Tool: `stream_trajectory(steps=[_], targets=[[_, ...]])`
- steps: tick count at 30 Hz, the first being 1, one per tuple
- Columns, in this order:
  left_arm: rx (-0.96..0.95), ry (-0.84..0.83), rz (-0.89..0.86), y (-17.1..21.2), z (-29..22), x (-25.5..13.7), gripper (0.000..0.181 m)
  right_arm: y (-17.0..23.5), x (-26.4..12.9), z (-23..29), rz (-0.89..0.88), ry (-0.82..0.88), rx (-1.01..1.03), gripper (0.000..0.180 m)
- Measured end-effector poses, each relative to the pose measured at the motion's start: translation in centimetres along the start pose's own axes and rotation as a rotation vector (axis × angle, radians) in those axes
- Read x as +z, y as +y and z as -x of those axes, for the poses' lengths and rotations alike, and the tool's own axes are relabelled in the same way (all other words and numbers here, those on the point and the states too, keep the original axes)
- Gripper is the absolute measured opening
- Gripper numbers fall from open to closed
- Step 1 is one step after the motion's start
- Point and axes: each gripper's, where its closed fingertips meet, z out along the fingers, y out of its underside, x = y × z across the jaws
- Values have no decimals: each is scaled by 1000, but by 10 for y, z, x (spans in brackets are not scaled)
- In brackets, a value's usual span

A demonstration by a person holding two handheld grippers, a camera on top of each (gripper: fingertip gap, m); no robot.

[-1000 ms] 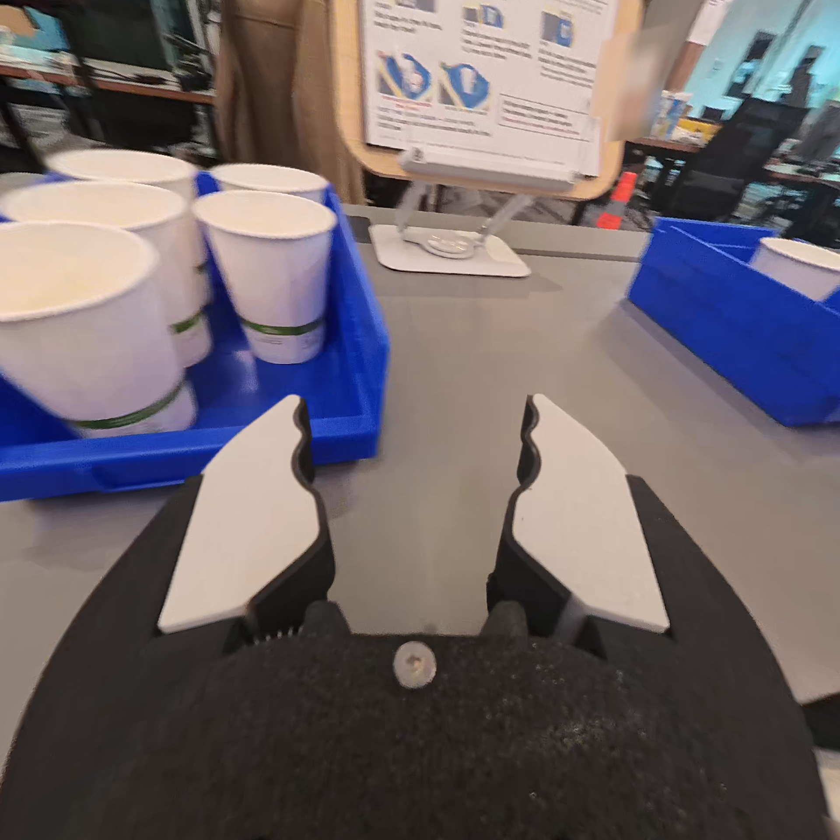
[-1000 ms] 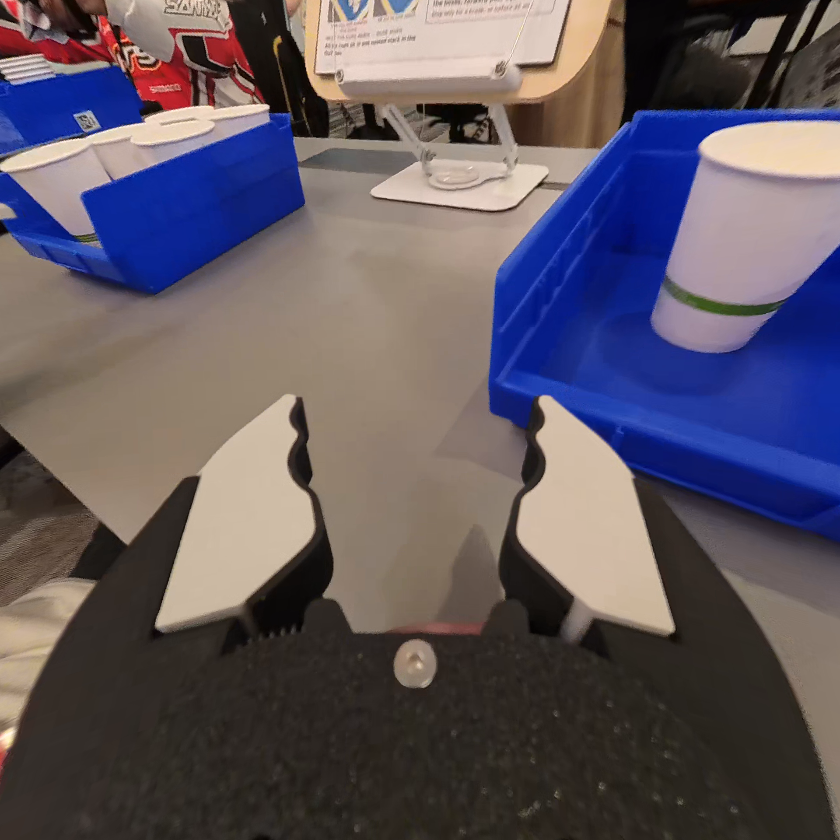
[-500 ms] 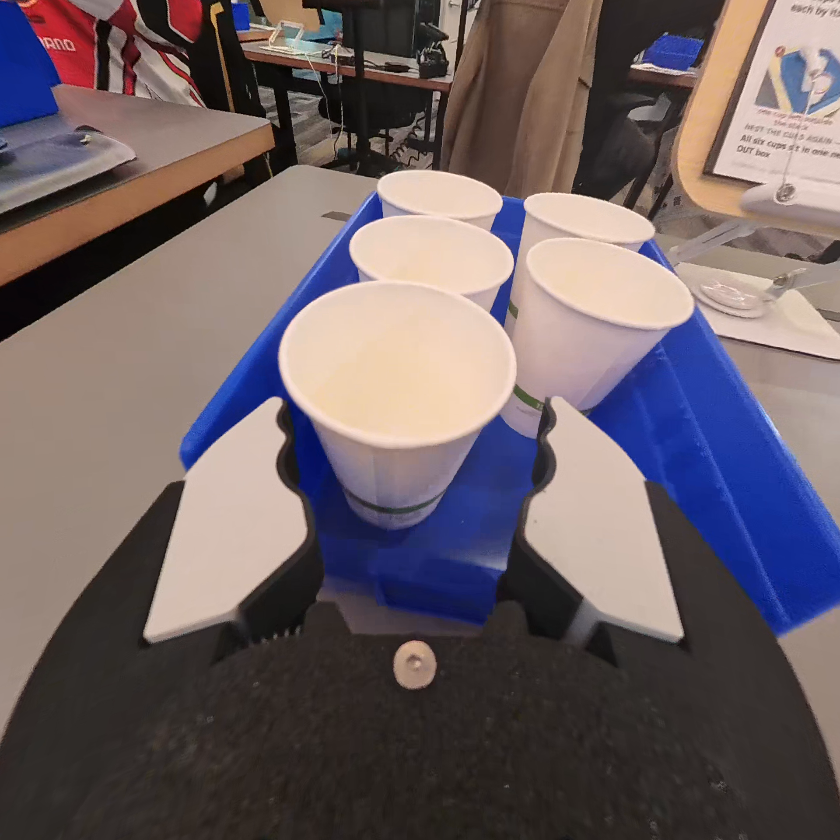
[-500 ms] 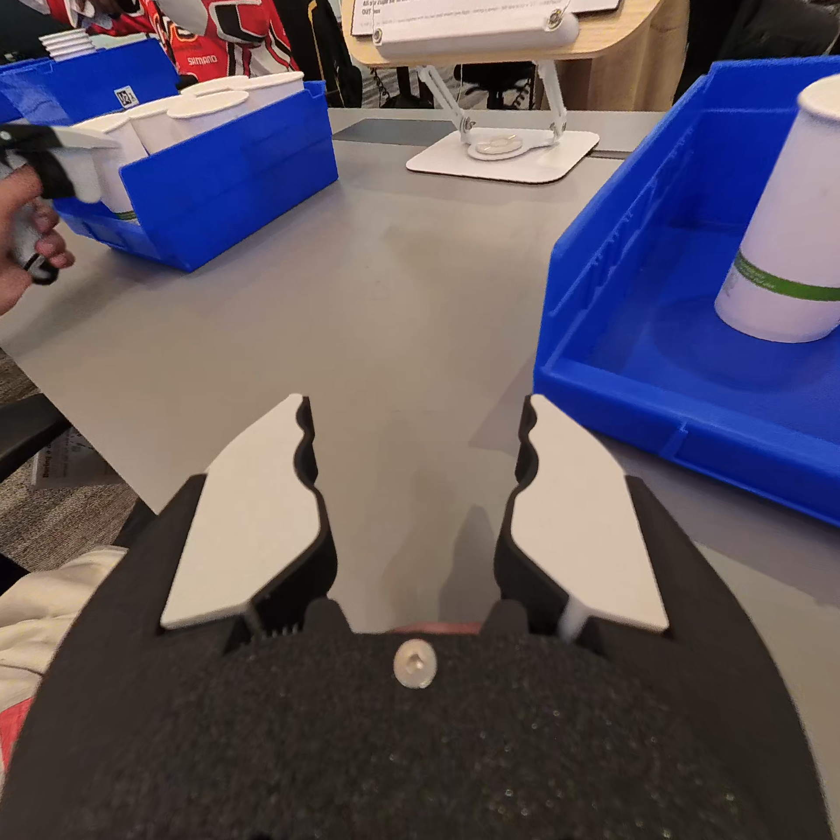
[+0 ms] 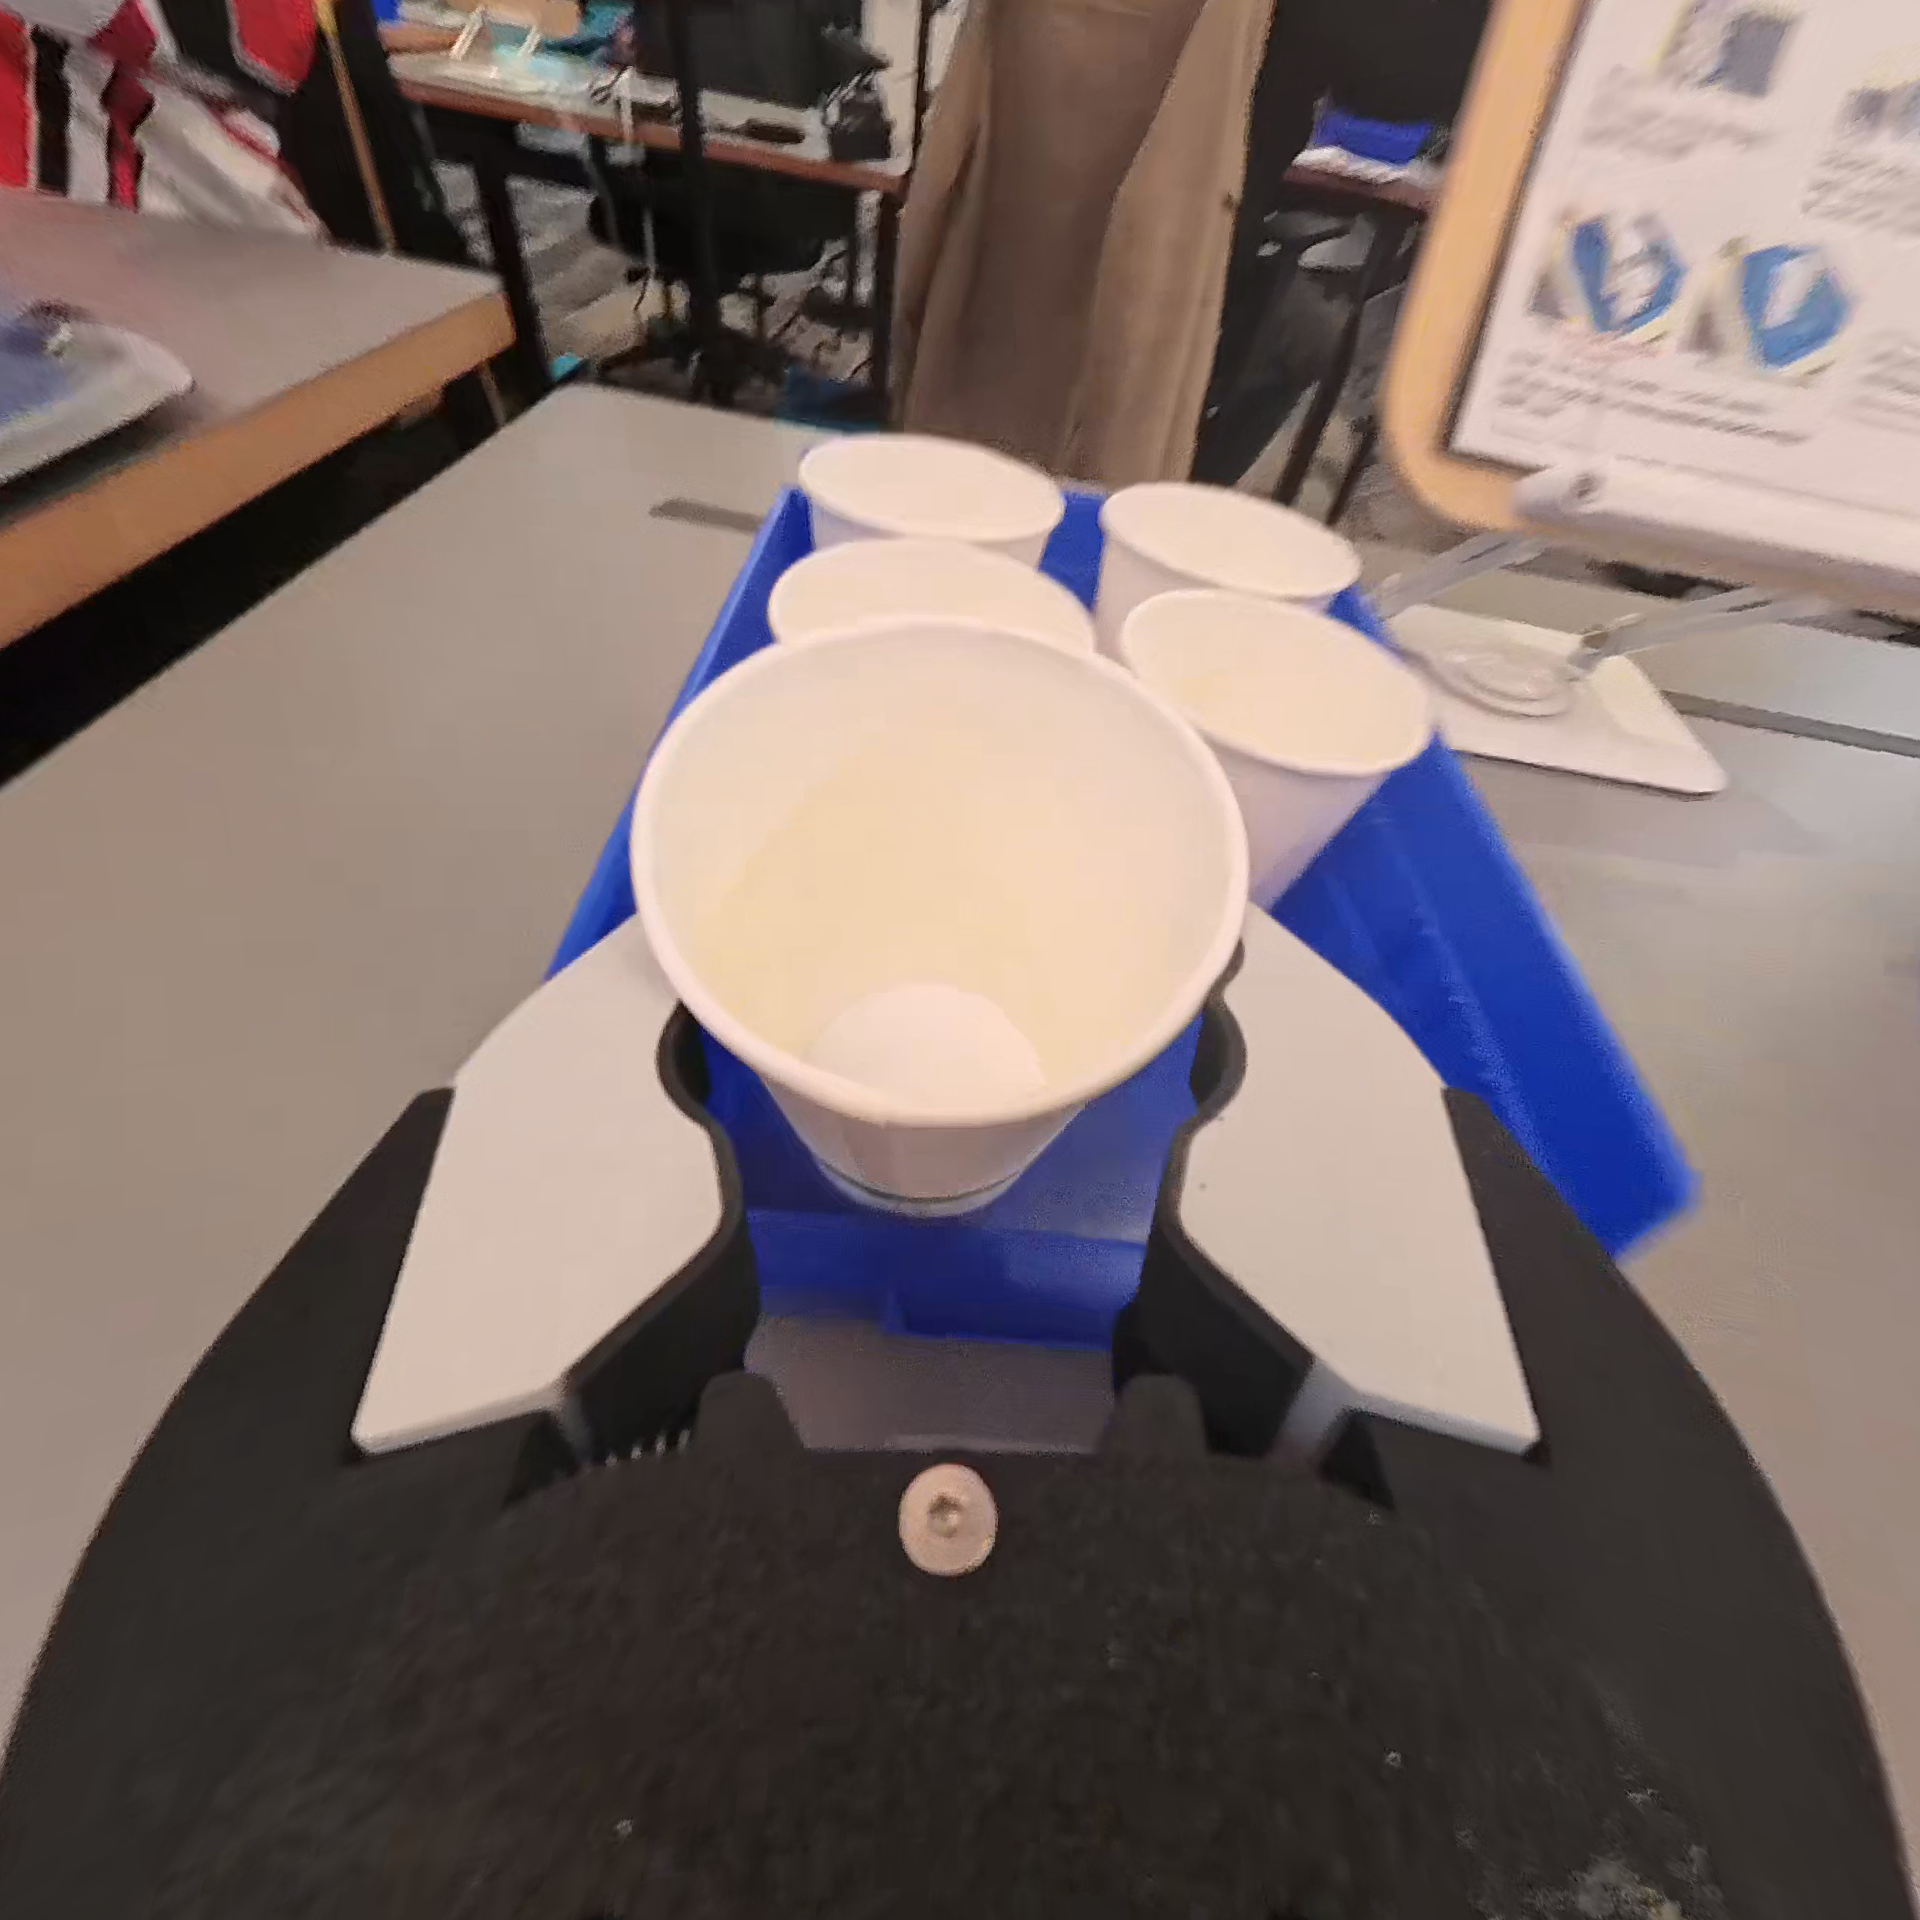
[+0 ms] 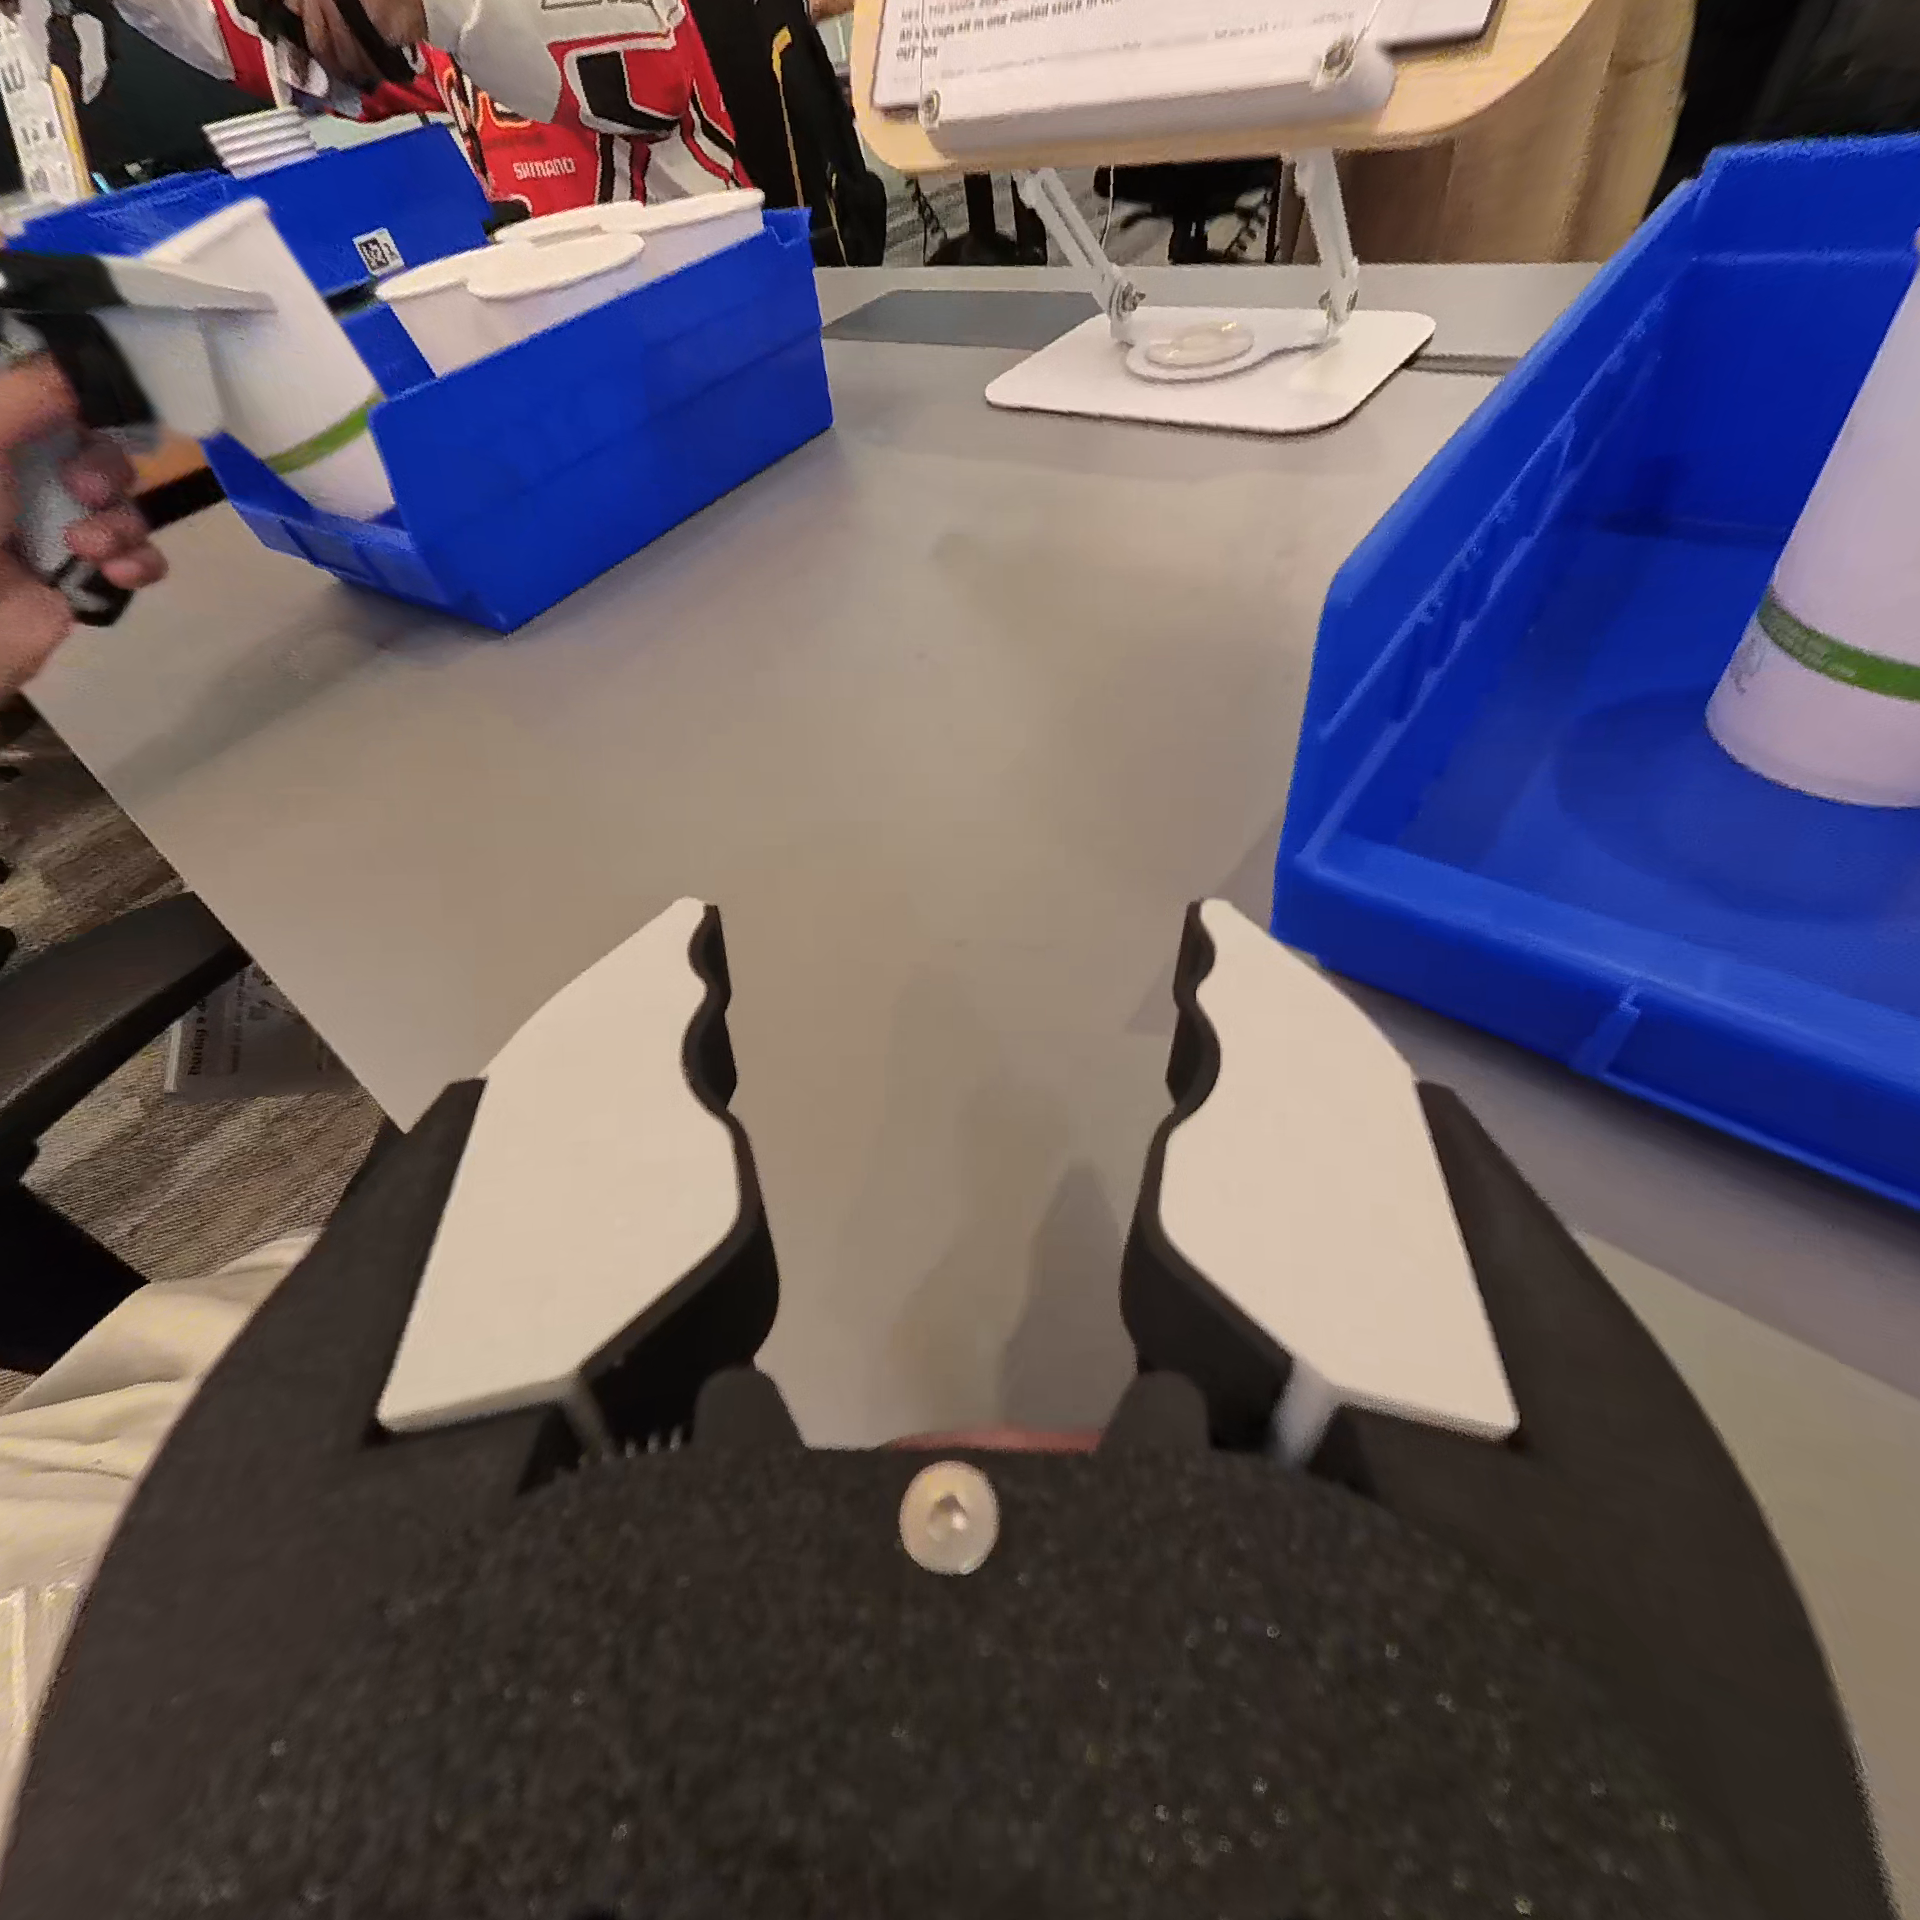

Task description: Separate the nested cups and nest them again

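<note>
Now left gripper (image 5: 940,997) around nearest cup (image 5: 935,894) — right gripper (image 6: 951,997) empty.

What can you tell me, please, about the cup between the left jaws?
The cup is white, paper by its look, tapered, with a rolled rim and a green band near the base. It is empty and tilted, at the near end of the left bin. The left gripper flanks it below the rim; contact is unclear.

Looks like an office or lab workspace: grey table (image 6: 935,665) with blue bins (image 6: 582,416), instruction board on a stand (image 6: 1195,94), more desks (image 5: 208,416) behind, carpet floor (image 6: 94,862).
</note>
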Motion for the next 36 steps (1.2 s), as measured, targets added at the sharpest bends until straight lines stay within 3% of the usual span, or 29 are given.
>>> stream_trajectory(steps=[6,10,16,21,31,36], targets=[[58,269,4,-17,-35,-62,92,-15,-8,2,-66,-42,-14,84],[101,484,16,-15,-77,-88,91,-25,-5,30,-105,-226,-37,88],[245,991,55,-27,-194,-127,91,-61,2,92,-69,-549,-195,96],[414,1370,188,-13,-278,-160,92,-102,11,130,-69,-671,-341,97],[642,1555,329,30,-344,-174,92,-111,25,161,-40,-779,-324,99],[654,1559,332,41,-352,-178,92,-107,23,155,-58,-792,-268,87]])
